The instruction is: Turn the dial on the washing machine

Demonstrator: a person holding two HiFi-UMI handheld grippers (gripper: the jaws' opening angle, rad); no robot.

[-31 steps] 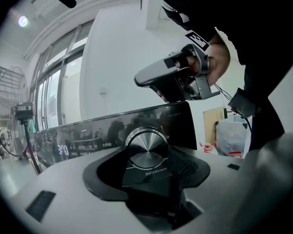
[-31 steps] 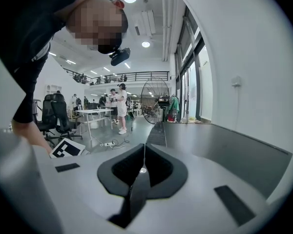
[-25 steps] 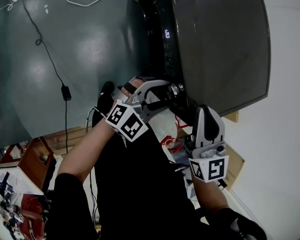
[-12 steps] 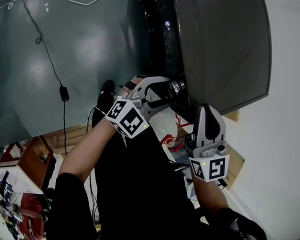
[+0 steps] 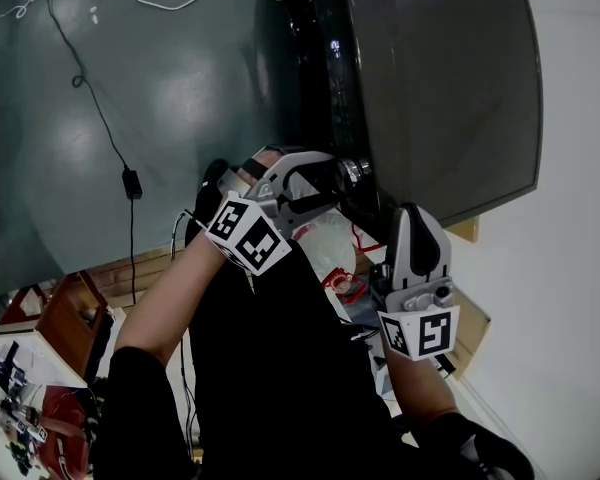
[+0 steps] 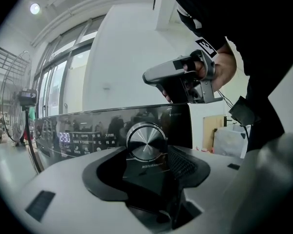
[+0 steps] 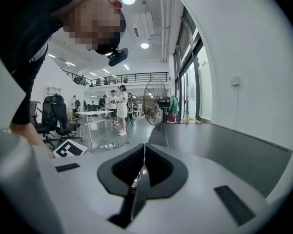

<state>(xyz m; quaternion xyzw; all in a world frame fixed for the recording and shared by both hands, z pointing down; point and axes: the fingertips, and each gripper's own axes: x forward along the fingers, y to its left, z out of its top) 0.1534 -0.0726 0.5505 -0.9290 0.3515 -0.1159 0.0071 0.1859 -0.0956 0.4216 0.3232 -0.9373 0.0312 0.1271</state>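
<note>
The dark washing machine (image 5: 440,78) fills the top right of the head view. Its round silver dial (image 5: 352,173) sits on the front panel. My left gripper (image 5: 342,176) reaches in from the left and is shut on that dial. In the left gripper view the dial (image 6: 146,139) sits between the dark pads of the left gripper (image 6: 147,152), beside the lit control panel (image 6: 78,138). My right gripper (image 5: 412,218) hangs just below the machine's corner, shut, with nothing in it. The right gripper (image 7: 143,156) shows its pads pressed together, and it also appears in the left gripper view (image 6: 180,79).
A black cable with a power adapter (image 5: 131,184) runs over the grey floor, and a white cable (image 5: 180,3) lies at the top. A plastic bag (image 5: 330,243) and clutter lie by my legs. A white wall (image 5: 570,268) is at the right.
My left gripper has rolled around the dial while holding it, and its marker cube has shifted up and to the left. The right gripper has stayed where it was.
</note>
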